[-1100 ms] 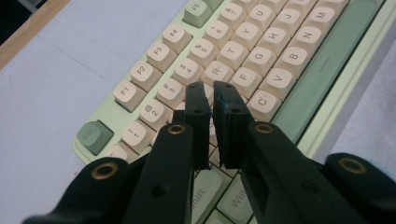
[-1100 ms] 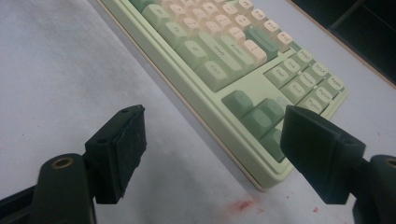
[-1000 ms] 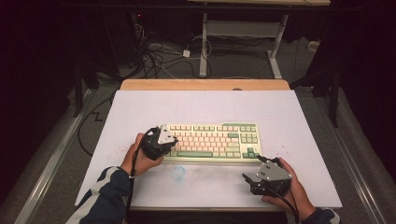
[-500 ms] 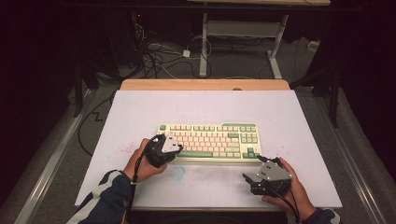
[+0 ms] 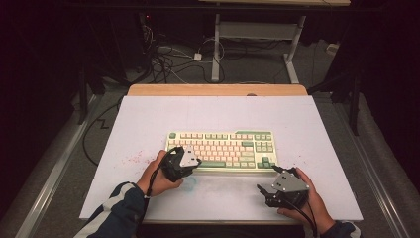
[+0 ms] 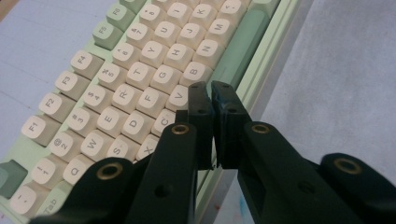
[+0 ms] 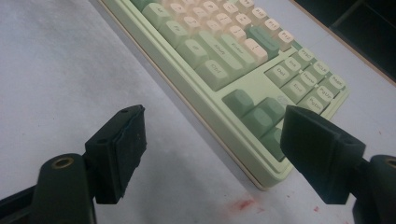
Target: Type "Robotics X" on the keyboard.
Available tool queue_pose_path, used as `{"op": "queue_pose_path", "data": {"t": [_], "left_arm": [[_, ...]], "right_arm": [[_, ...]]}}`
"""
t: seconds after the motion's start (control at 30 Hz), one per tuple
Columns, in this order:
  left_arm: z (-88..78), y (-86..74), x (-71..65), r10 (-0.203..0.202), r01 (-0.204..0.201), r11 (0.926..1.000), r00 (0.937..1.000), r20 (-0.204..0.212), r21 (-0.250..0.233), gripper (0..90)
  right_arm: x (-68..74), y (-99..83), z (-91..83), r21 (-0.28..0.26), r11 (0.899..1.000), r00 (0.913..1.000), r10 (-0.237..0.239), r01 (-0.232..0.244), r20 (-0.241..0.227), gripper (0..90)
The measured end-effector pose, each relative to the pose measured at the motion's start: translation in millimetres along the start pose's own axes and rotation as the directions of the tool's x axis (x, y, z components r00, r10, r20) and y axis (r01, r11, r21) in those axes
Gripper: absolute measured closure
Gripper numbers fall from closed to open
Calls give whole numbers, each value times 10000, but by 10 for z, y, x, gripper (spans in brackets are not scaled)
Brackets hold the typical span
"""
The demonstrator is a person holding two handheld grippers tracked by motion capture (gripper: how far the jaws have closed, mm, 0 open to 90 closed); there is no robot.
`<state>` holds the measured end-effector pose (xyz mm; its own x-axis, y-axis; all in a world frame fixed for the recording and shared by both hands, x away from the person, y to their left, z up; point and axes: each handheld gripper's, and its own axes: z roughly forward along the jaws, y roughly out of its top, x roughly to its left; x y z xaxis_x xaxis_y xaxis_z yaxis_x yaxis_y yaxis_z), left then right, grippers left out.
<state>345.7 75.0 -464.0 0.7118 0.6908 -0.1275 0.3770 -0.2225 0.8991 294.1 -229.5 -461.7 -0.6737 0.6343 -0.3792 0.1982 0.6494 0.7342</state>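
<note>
A pale green keyboard with cream and green keys lies across the middle of the white table. My left gripper hangs over its lower left keys with the jaws shut and nothing between them. In the left gripper view its tips sit just above the V key, near the keyboard front edge. My right gripper rests in a hand at the table's front right, close to the keyboard's right front corner. Its jaws stand wide open and bare, with the keyboard arrow keys just beyond them.
The white table cover carries red specks at the left and a faint blue smear in front of the keyboard. A wooden strip edges the far side. Cables and a desk frame lie on the floor beyond.
My left gripper has slid to the right and a little nearer, from the keyboard's left end to its lower left keys. The right hand has kept still.
</note>
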Motion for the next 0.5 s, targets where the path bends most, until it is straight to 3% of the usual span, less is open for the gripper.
{"op": "queue_pose_path", "data": {"t": [0.5], "left_arm": [[61,49,40,-36,35,10000,9999,-139,-70,841]], "right_arm": [[14,-4,19,113,9999,10000,-72,73,-59,234]]}}
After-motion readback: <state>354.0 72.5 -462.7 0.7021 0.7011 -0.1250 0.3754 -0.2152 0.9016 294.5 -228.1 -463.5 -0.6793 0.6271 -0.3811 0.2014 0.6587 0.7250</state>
